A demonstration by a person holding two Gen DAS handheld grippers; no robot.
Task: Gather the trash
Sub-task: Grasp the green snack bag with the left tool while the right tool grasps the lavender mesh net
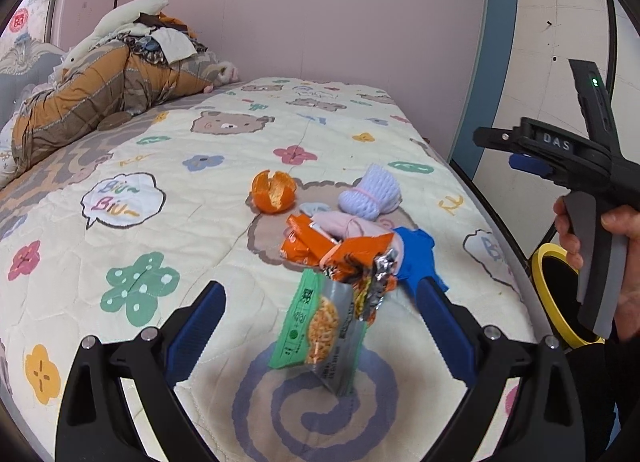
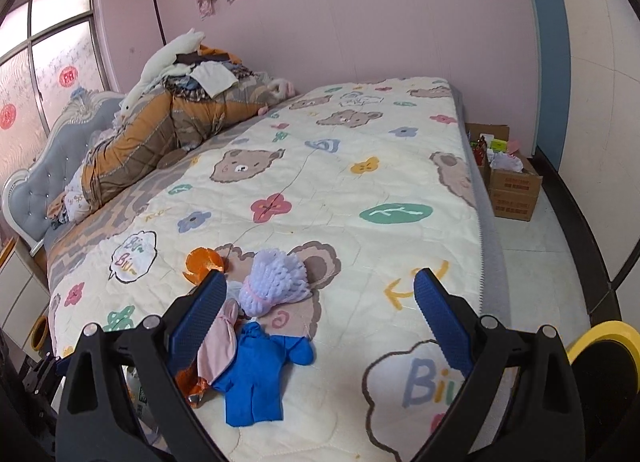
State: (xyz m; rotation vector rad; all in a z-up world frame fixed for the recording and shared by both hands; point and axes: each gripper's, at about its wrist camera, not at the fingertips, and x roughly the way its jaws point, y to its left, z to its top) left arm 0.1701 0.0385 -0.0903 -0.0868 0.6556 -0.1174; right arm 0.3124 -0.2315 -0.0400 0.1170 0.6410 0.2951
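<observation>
Trash lies on the patterned bed cover: a green and grey noodle packet, orange wrappers, an orange peel, a purple foam net, a pink cloth and a blue glove. My left gripper is open, its fingers either side of the noodle packet. My right gripper is open above the bed, over the foam net and blue glove. The peel lies beyond its left finger. The right gripper's body shows in the left wrist view.
A yellow-rimmed bin stands beside the bed at the right; it also shows in the right wrist view. A heap of quilt and clothes lies by the headboard. Cardboard boxes stand on the floor past the bed.
</observation>
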